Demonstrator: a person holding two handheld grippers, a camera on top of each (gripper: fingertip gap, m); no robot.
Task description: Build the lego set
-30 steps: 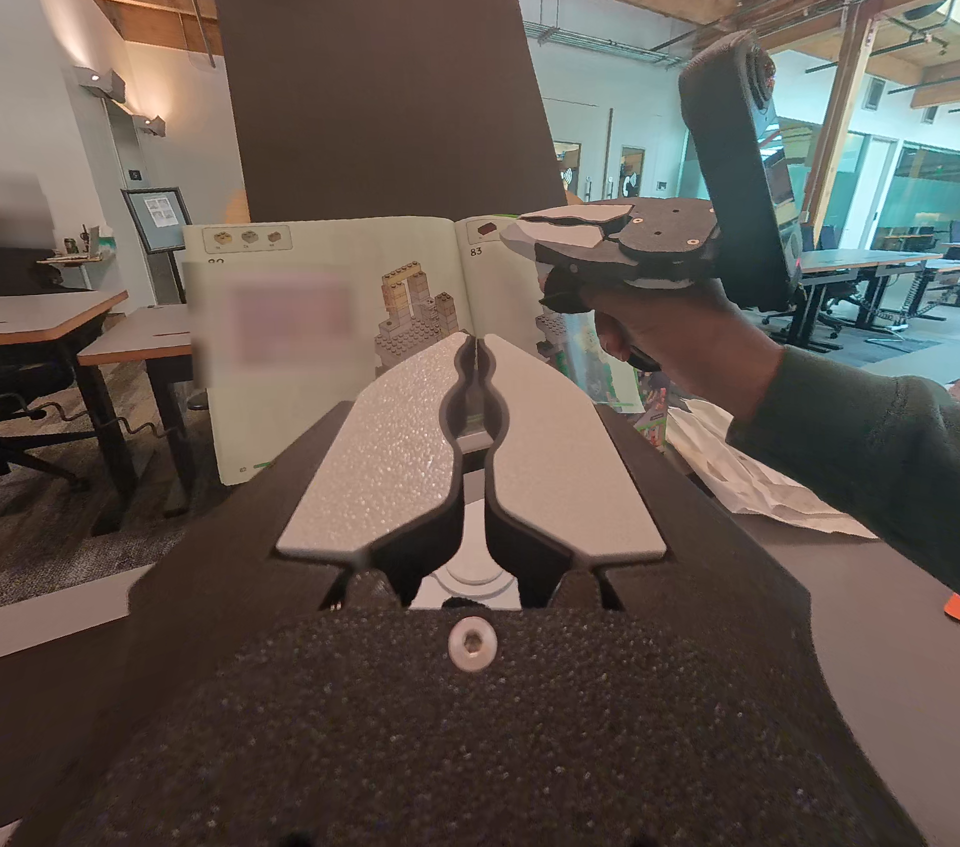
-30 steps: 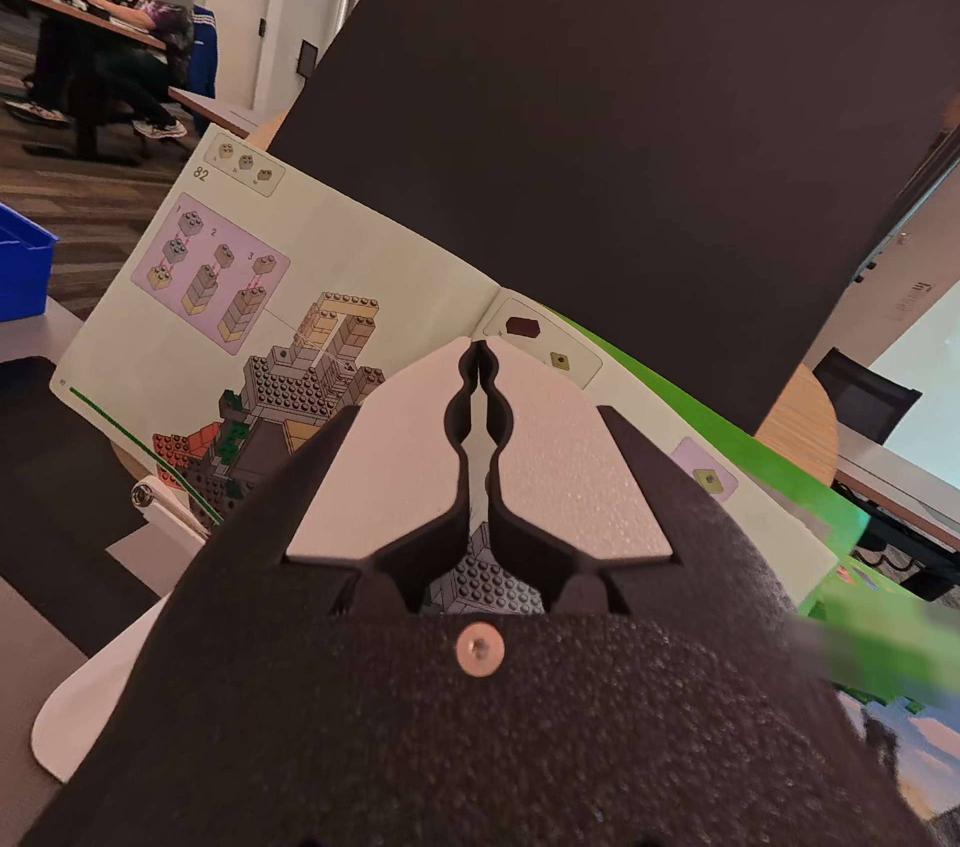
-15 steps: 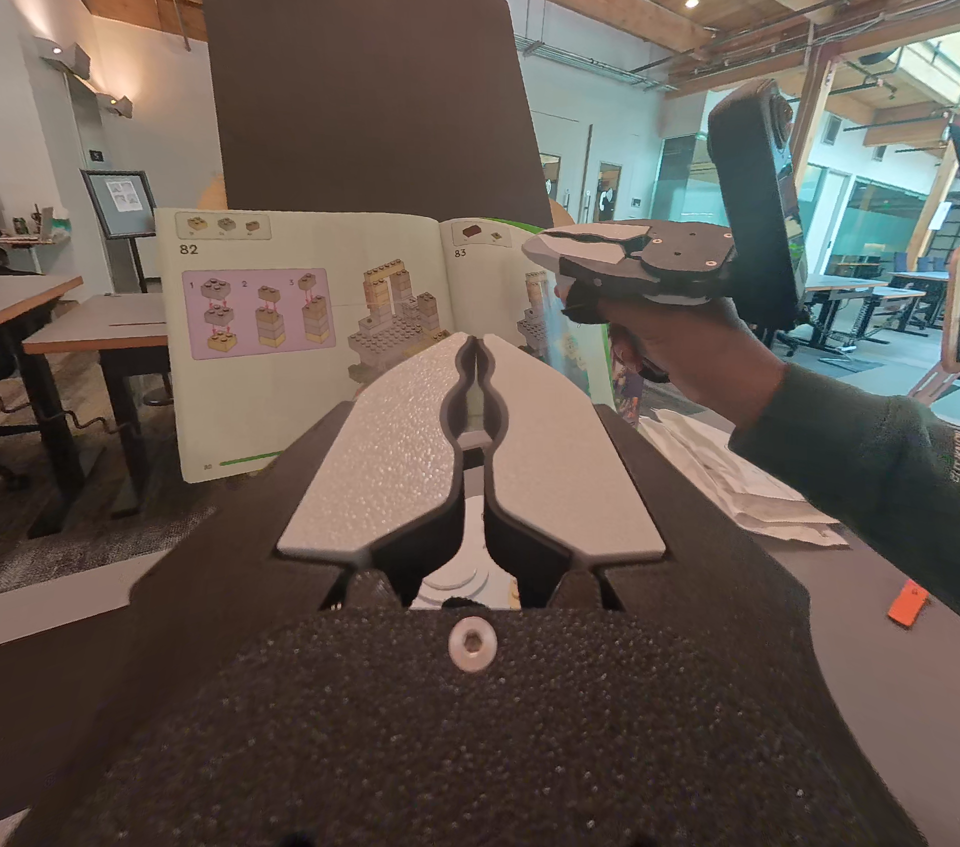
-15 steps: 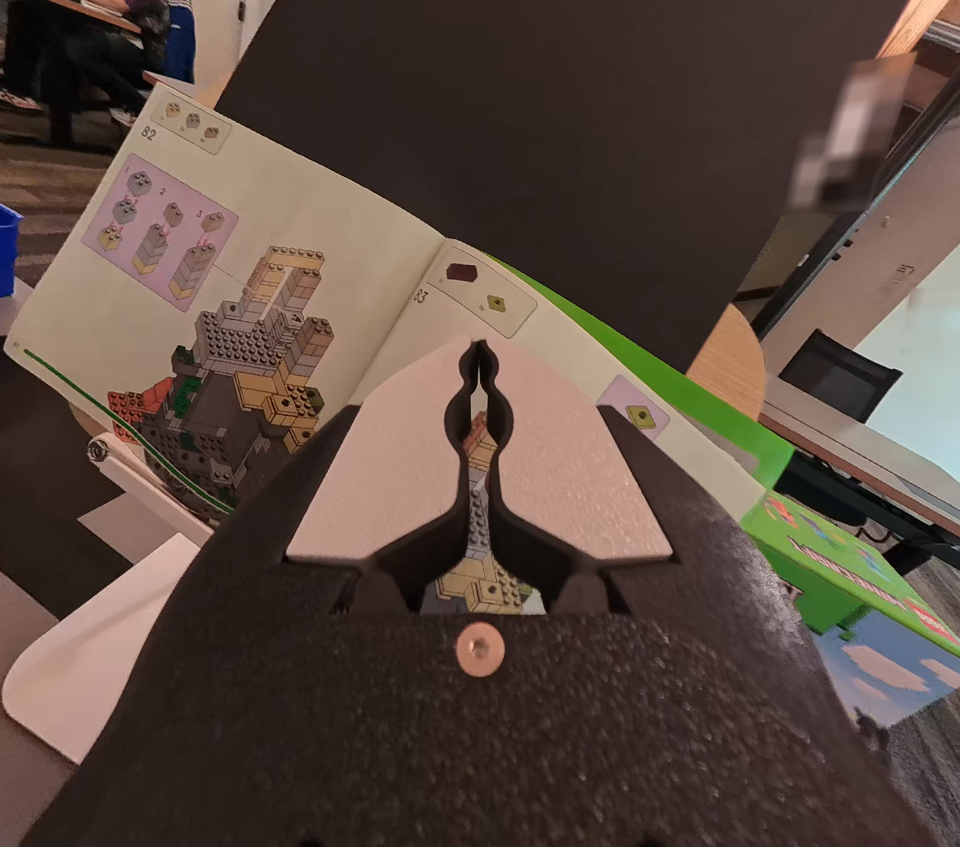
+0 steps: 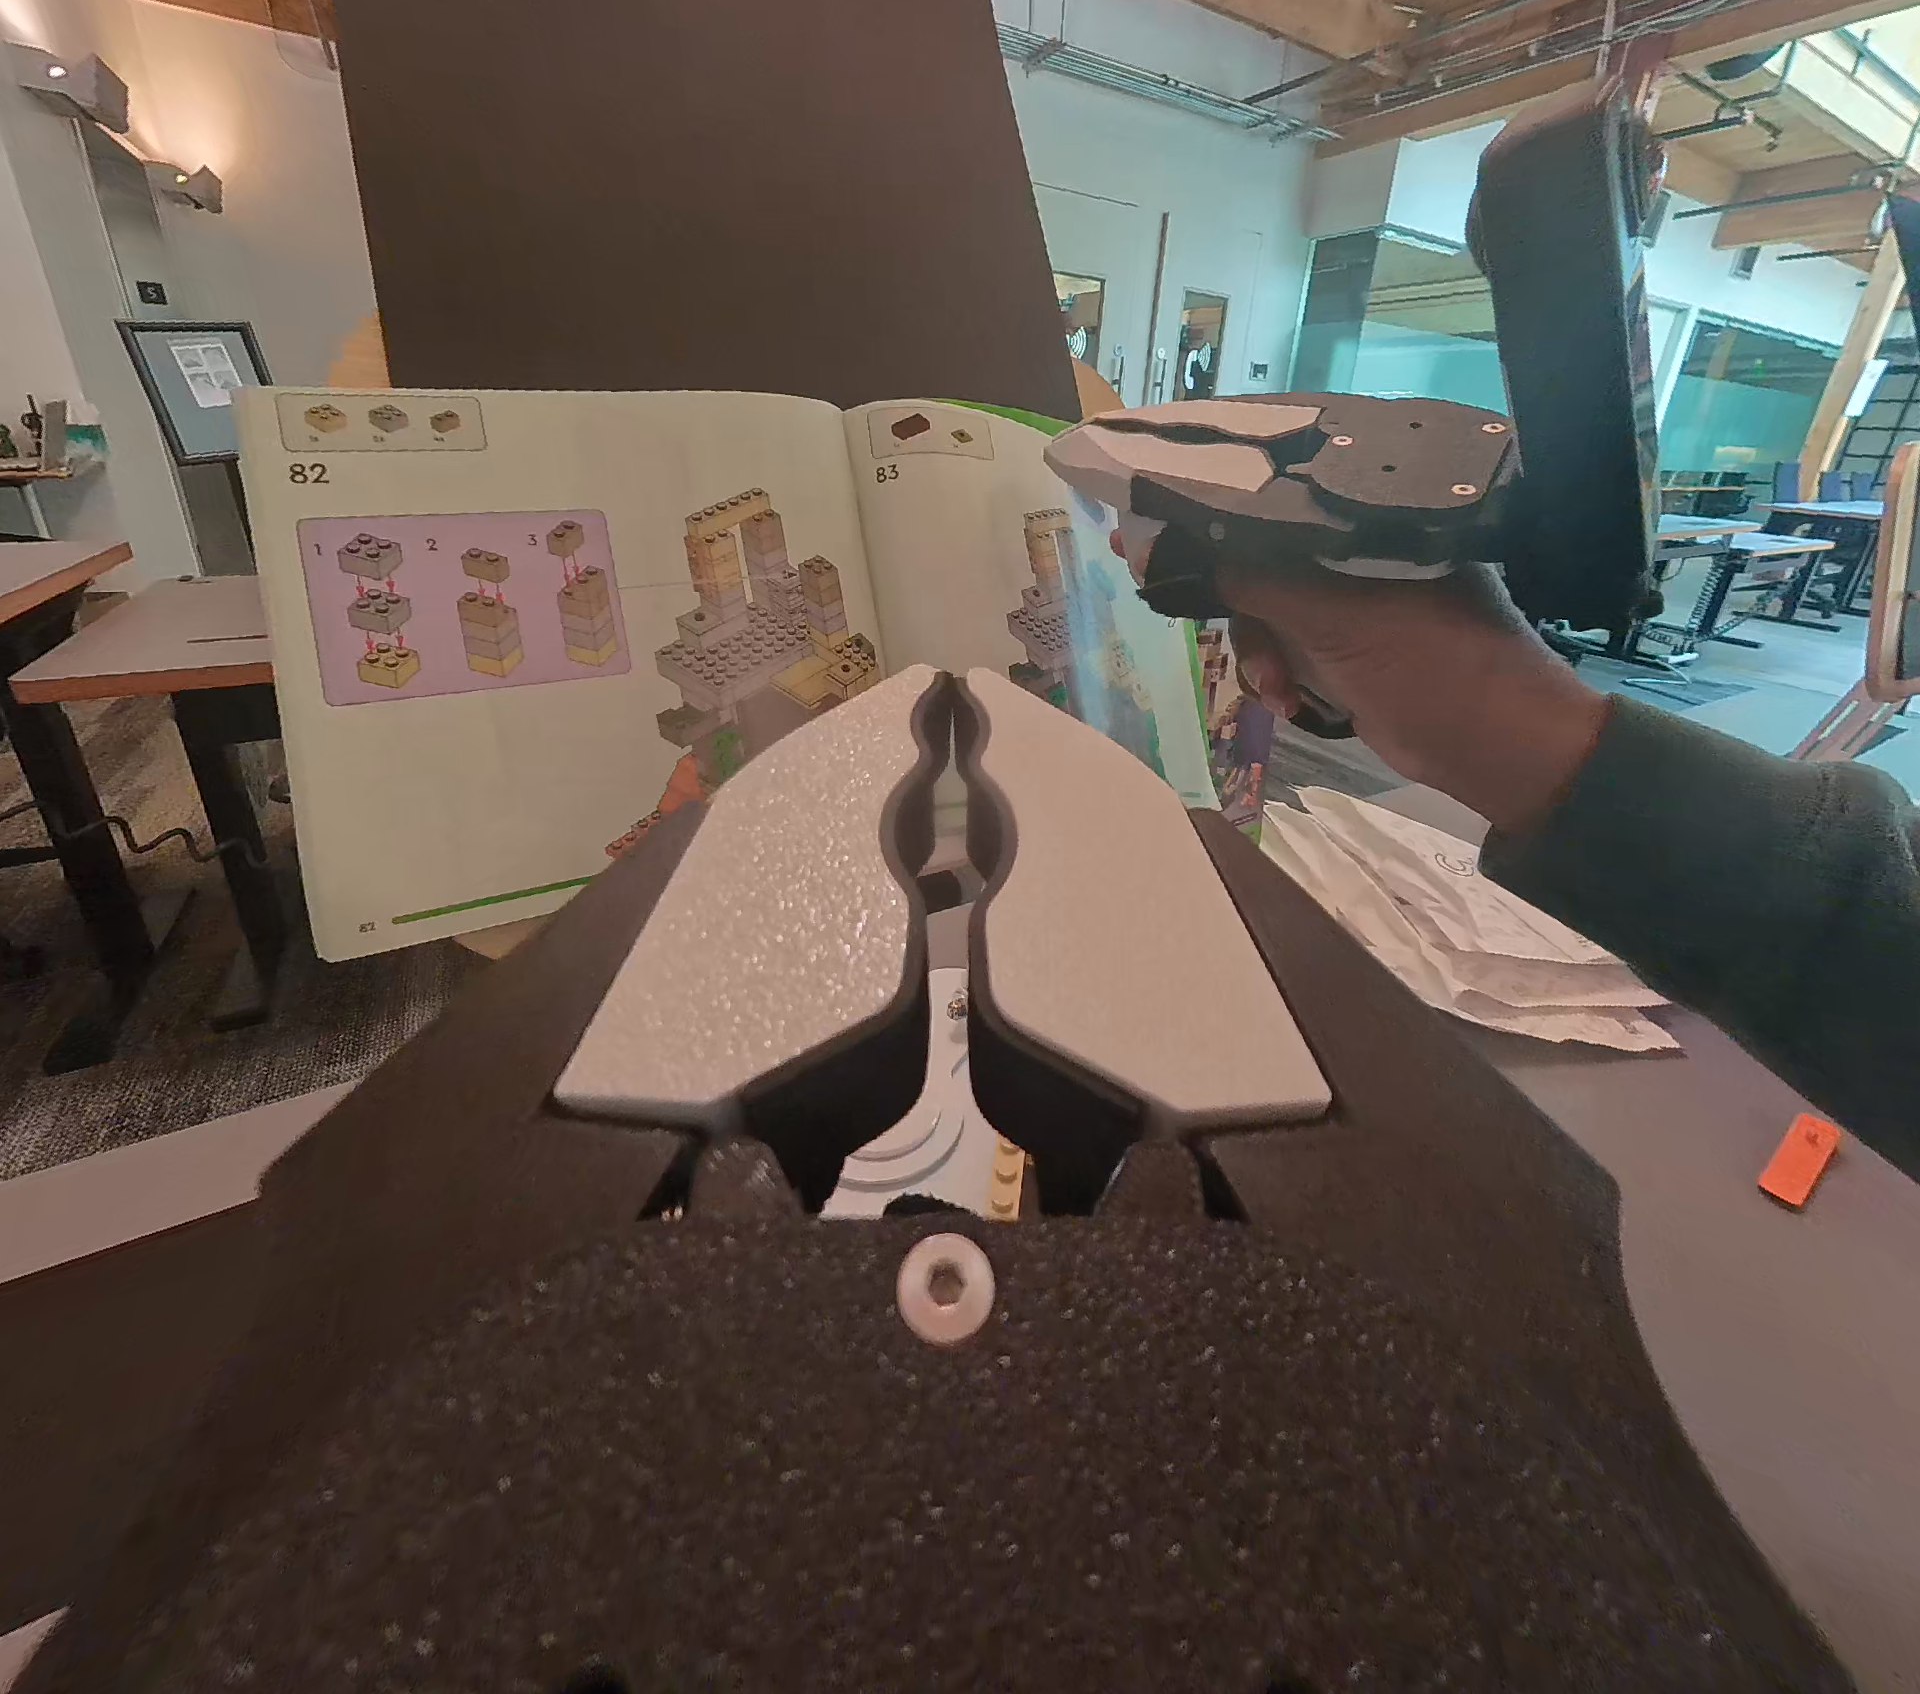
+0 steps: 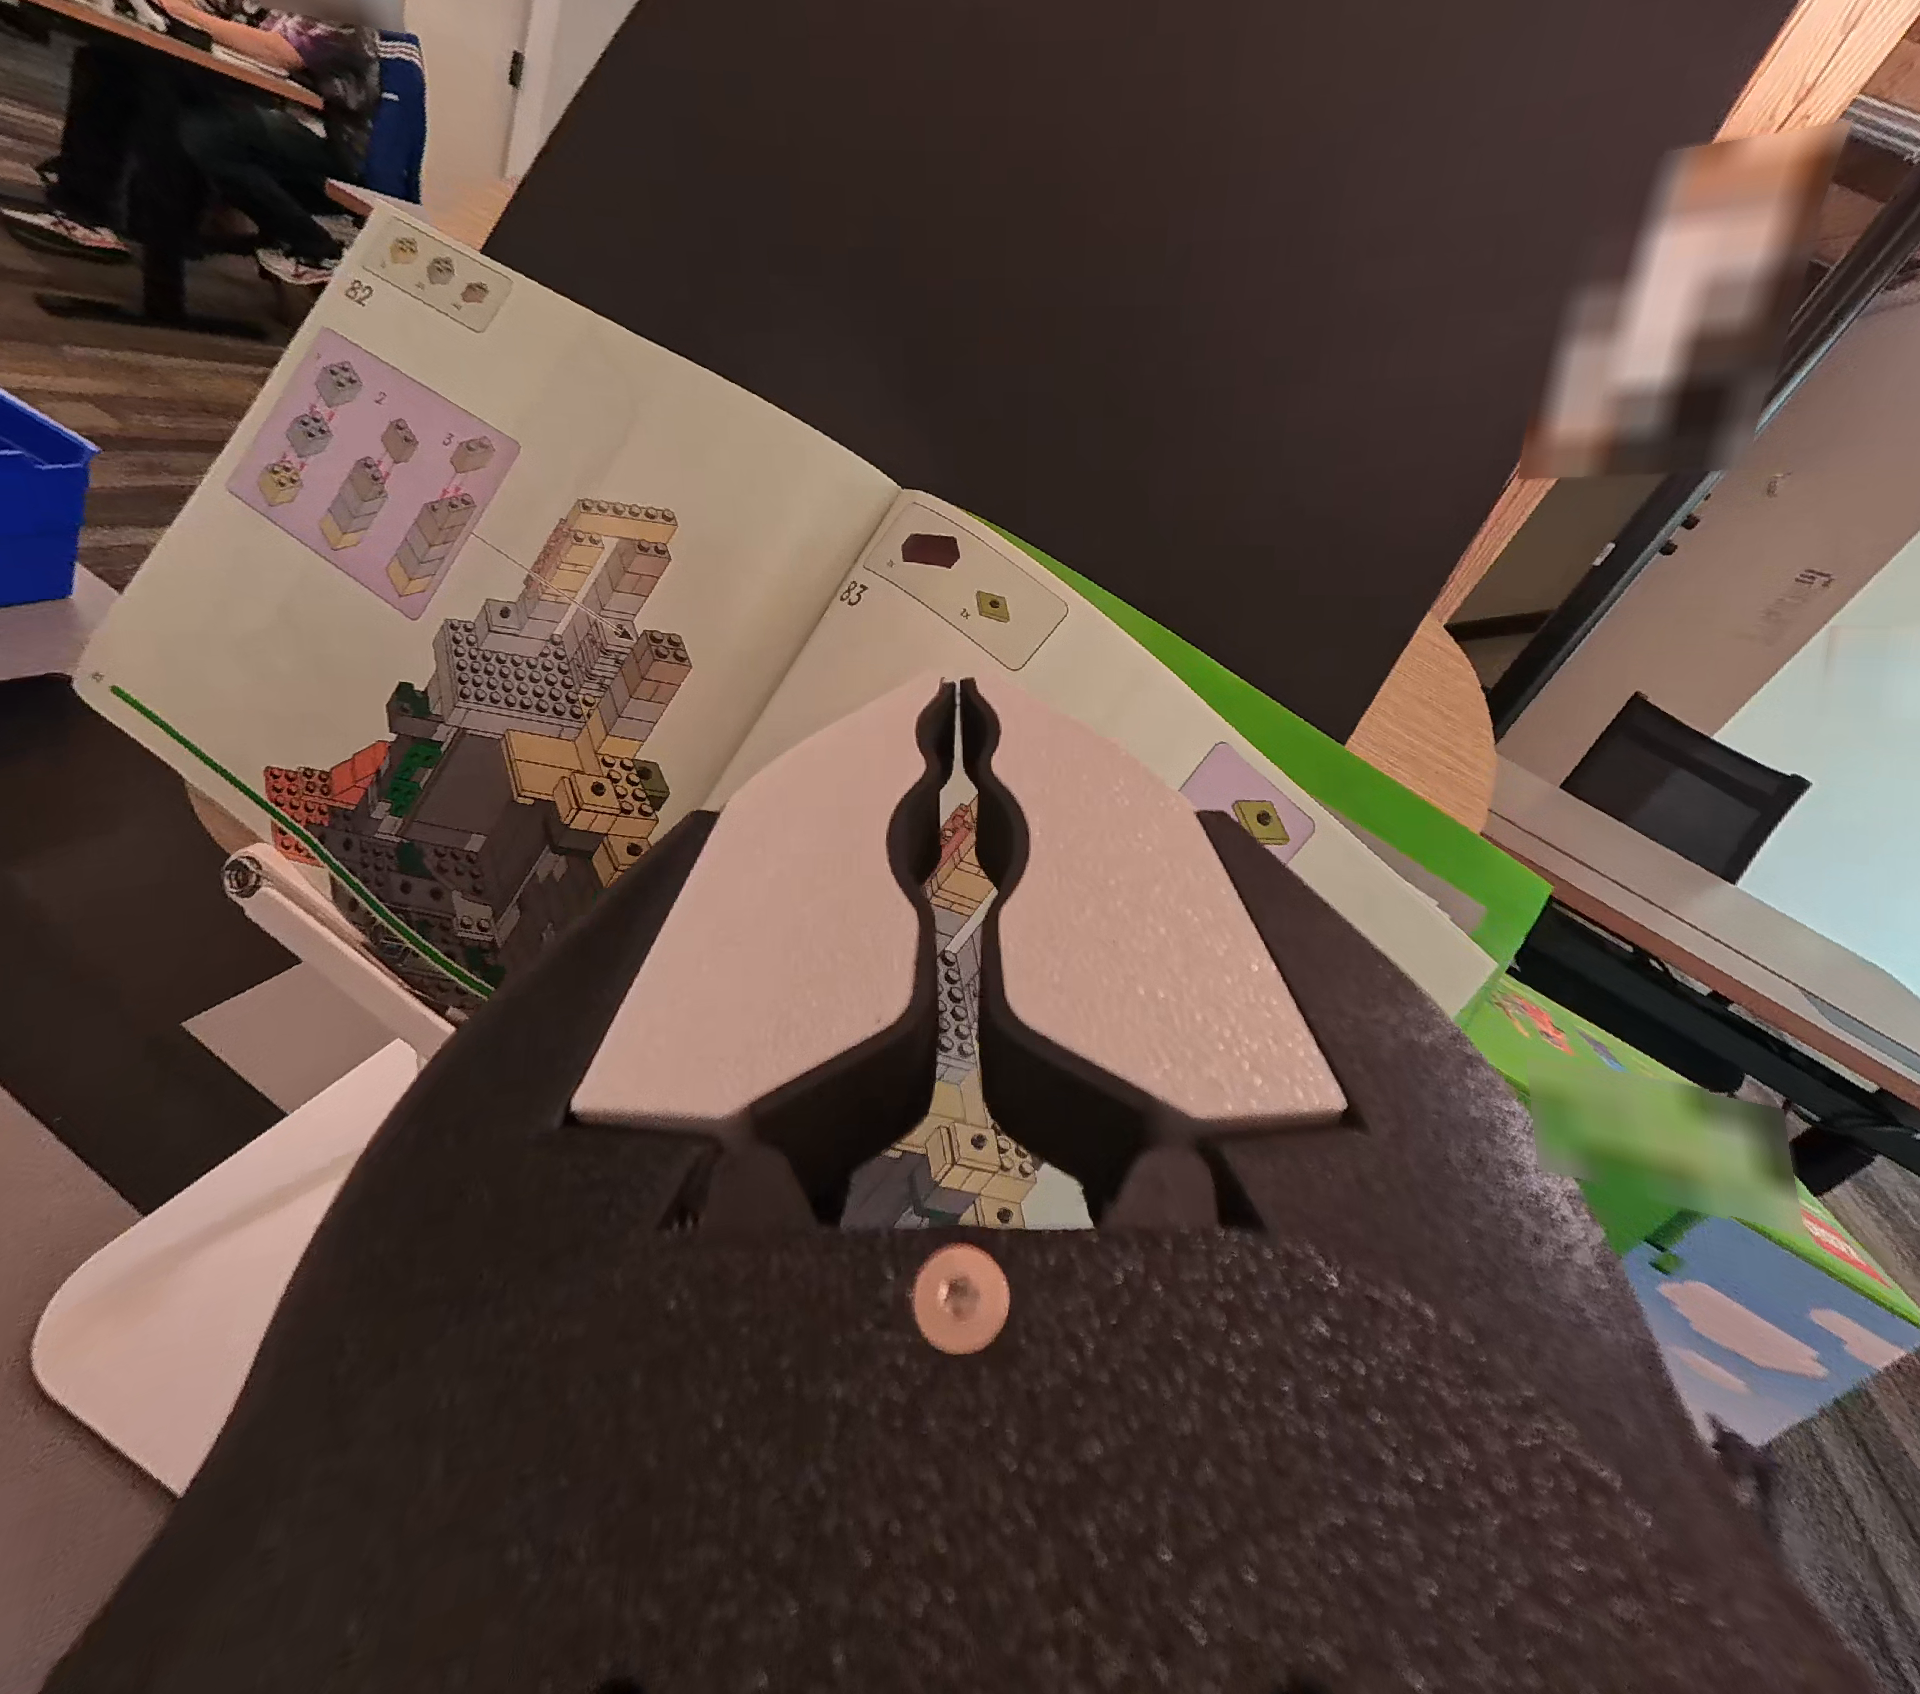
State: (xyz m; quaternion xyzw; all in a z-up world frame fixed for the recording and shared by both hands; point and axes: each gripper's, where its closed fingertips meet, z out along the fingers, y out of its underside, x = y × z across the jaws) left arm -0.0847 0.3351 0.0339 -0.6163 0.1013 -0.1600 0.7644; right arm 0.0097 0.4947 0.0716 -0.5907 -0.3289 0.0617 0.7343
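The open instruction booklet [image 5: 582,647] stands propped just ahead of the left hand-held gripper [image 5: 951,688], its pale matte pages printed with drawings of stacked studded bricks; behind it rises a flat dark board [image 5: 665,86]. From the right hand-held gripper [image 6: 958,688] the same booklet [image 6: 582,605] lies ahead and slightly left, resting on a smooth white stand [image 6: 208,1229] whose curved foot spreads over the table [image 6: 62,1540].

Only the left wrist view shows a small orange piece [image 5: 1797,1177] on the grey table [image 5: 1766,1332] to the right, crumpled white paper bags [image 5: 1455,938] beyond it, and a sliver of tan studded brick [image 5: 1006,1177] seen through the gap at the base of the fingers. It also shows the right hand-held gripper [image 5: 1081,460] held by a hand [image 5: 1382,678] in a dark green sleeve, its tip at the booklet's right-hand page. Only the right wrist view shows the glossy green box [image 6: 1662,1177] to the right and a blue bin [image 6: 36,512] far left.

Both hand-held grippers have grainy black bodies and pebbled pale finger faces with wavy inner edges. The left one's tips are pressed together on nothing. The right one's tips meet too; whether they pinch the page I cannot tell.
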